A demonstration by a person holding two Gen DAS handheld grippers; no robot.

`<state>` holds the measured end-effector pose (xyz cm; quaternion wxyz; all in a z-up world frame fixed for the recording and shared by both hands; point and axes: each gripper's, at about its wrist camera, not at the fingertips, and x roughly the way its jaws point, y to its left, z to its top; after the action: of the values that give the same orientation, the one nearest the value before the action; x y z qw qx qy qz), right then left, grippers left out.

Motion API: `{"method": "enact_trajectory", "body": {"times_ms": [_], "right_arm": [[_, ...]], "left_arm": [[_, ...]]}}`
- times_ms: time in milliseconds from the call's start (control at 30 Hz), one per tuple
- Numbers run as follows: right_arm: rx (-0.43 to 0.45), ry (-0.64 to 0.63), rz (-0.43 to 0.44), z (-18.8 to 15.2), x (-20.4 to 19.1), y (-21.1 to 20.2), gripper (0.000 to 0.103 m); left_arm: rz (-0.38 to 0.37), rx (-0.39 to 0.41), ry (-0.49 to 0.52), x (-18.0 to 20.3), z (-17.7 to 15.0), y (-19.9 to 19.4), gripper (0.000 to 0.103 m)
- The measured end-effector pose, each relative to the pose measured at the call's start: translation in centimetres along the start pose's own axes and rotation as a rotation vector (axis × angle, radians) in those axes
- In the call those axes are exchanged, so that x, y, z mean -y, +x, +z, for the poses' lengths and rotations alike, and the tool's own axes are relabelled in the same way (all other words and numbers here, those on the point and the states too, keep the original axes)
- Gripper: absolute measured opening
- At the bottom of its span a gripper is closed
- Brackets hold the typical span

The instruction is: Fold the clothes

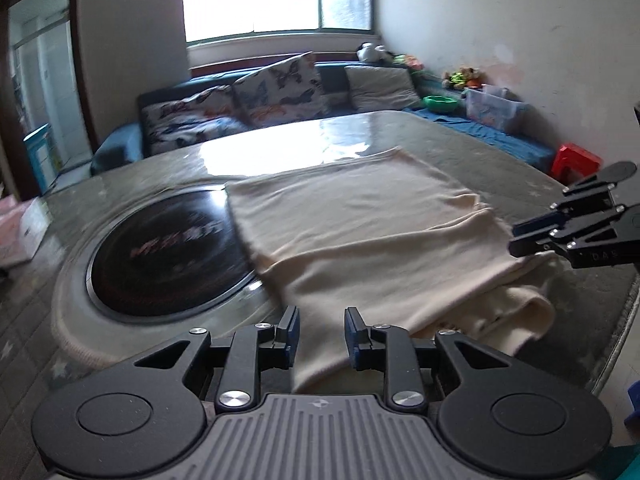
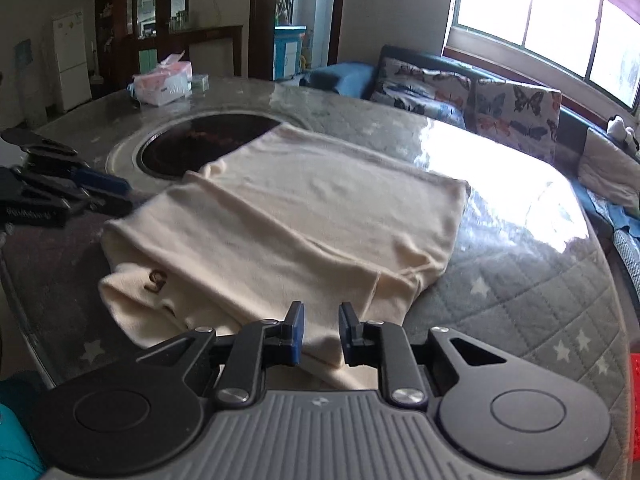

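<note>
A cream garment point(image 1: 360, 232) point(image 2: 304, 208) lies partly folded on the round table point(image 1: 500, 148) point(image 2: 520, 280), its far corner overlapping the black hotplate point(image 1: 168, 256) point(image 2: 208, 140). A thicker folded end with a brown mark point(image 2: 154, 280) points toward the near table edge. My left gripper point(image 1: 322, 334) hovers open over the garment's near edge, with cloth below the gap but not pinched. My right gripper point(image 2: 320, 328) is also open over the near hem. Each gripper shows in the other view, the right gripper point(image 1: 520, 240) at the garment's right side and the left gripper point(image 2: 108, 196) at its left.
The table has a grey quilted star cover point(image 2: 540, 312) under a glossy top. A pink tissue pack point(image 2: 162, 80) sits at the far side. A sofa with butterfly cushions point(image 1: 276, 88) runs behind, and a red stool point(image 1: 576, 160) stands beside the table.
</note>
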<state>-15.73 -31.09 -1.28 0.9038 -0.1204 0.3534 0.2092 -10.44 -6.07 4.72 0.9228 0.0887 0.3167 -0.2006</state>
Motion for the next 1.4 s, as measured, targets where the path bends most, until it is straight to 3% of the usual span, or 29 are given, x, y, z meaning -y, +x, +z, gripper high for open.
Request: {"method": "enact_trajectory", "body": {"times_ms": [200, 333, 533, 667, 767, 933, 1133, 1267, 1400], "right_arm": [[-0.007, 0.005, 0.014, -0.2, 0.0, 0.7, 0.018], [-0.005, 0.003, 0.014, 0.1, 0.2, 1.1, 0.018], [0.033, 0.004, 0.012, 1.8, 0.6, 1.7, 0.018], [-0.014, 0.031, 0.004, 1.7, 1.4, 4.3, 0.018], [-0.001, 0.038, 0.018, 1.6, 1.5, 3.4, 0.020], [-0.012, -0.054, 0.017, 1.2, 0.7, 1.0, 0.024], [-0.037, -0.156, 0.025, 0.3, -0.5, -1.0, 0.035], [-0.048, -0.248, 0.041, -0.4, -1.5, -2.3, 0.045], [-0.049, -0.357, 0.074, -1.0, -3.0, -2.8, 0.059]], "left_arm": [[-0.007, -0.039, 0.020, 0.5, -0.5, 1.8, 0.026], [-0.022, -0.039, 0.042, 0.6, -0.8, 1.0, 0.026], [-0.079, -0.022, 0.174, 2.0, -1.6, -1.5, 0.026], [-0.110, -0.014, 0.269, 3.3, -2.5, -2.3, 0.027], [-0.125, 0.001, 0.334, 4.2, -3.1, -2.3, 0.027], [-0.128, 0.021, 0.410, 5.4, -3.5, -1.3, 0.029], [-0.118, 0.055, 0.420, 5.7, -3.4, -0.6, 0.028], [-0.116, 0.080, 0.377, 4.9, -2.4, -0.6, 0.014], [-0.119, 0.094, 0.316, 3.9, -1.0, -0.2, 0.012]]}}
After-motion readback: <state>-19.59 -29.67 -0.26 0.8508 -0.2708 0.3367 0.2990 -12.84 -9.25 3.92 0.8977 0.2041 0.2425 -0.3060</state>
